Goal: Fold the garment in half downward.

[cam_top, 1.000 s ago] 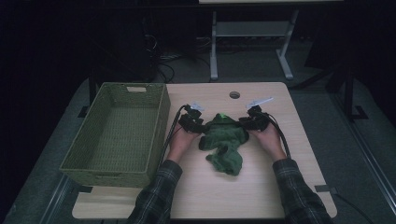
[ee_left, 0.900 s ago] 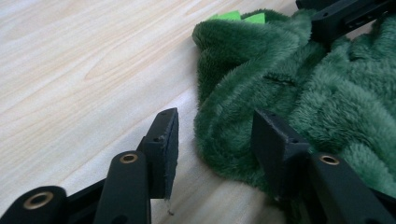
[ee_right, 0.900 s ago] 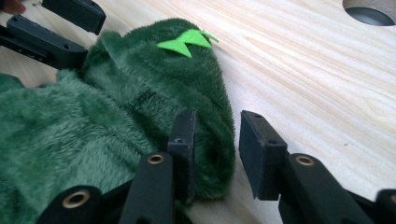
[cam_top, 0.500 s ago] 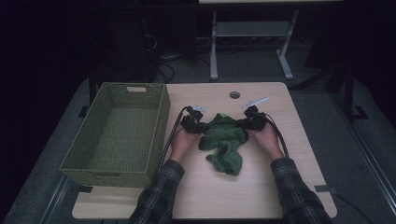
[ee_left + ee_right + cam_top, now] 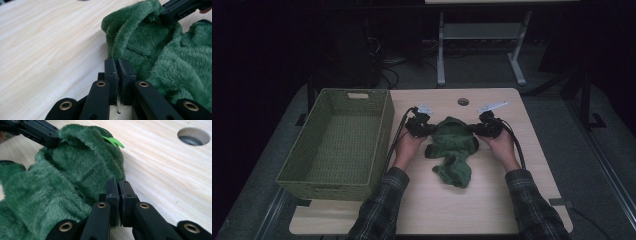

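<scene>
I'm pinching the green fleece garment [image 5: 453, 145] with both sets of fingers, left [image 5: 428, 131] and right [image 5: 476, 129], just closed on its far edge. Next, I'm judging, lifting together and spreading it flat.

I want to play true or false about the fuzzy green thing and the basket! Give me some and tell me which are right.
1. The green fleece garment lies on the wooden table. True.
2. The garment is inside the woven basket. False: it lies on the table to the right of the basket.
3. The left claw is shut on the garment's edge. True.
4. The right claw is wide open, far from the garment. False: it is shut at the garment's other side.
5. The basket has toys in it. False: nothing lies inside it.
</scene>
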Demonstrator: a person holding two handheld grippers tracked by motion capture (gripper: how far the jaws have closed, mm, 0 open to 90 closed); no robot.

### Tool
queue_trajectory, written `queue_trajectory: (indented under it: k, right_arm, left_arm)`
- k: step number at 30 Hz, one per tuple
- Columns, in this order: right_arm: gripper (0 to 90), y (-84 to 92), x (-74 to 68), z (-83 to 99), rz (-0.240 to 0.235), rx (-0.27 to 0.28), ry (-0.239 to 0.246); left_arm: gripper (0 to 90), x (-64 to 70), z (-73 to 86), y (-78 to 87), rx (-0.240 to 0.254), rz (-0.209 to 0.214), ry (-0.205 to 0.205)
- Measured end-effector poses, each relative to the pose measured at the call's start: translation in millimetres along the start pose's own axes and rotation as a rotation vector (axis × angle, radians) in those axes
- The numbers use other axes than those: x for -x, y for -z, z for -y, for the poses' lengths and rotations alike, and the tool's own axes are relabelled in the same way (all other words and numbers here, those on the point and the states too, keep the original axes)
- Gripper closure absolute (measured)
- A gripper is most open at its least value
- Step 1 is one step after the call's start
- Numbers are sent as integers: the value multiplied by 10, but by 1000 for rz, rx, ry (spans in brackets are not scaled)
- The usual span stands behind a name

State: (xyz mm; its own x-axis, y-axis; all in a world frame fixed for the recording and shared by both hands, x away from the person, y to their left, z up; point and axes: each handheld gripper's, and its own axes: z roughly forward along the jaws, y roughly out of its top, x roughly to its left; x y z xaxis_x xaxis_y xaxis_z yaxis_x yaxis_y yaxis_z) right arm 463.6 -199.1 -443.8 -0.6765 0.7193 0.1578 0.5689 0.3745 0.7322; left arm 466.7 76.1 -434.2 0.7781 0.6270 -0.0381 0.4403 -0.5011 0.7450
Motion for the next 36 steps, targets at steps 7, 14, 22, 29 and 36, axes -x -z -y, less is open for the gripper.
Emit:
queue_trajectory:
  k: [7, 14, 22, 29, 36]
  right_arm:
    - [871, 156, -24, -35, -17, 56, 23]
    - [876, 386, -86, 26, -55, 108, 8]
    - [876, 617, -294, 100, -95, 151, 49]
    - [876, 802, -458, 222, -124, 188, 67]
    - [875, 856, -576, 368, -152, 182, 78]
  left_arm:
    - [862, 68, -83, 144, 44, 2, -28]
    - [862, 206, -103, 360, 108, 24, -55]
    - [869, 394, -30, 548, 162, 79, -61]
    - [870, 583, 75, 697, 188, 104, -101]
    - [870, 698, 200, 766, 207, 125, -134]
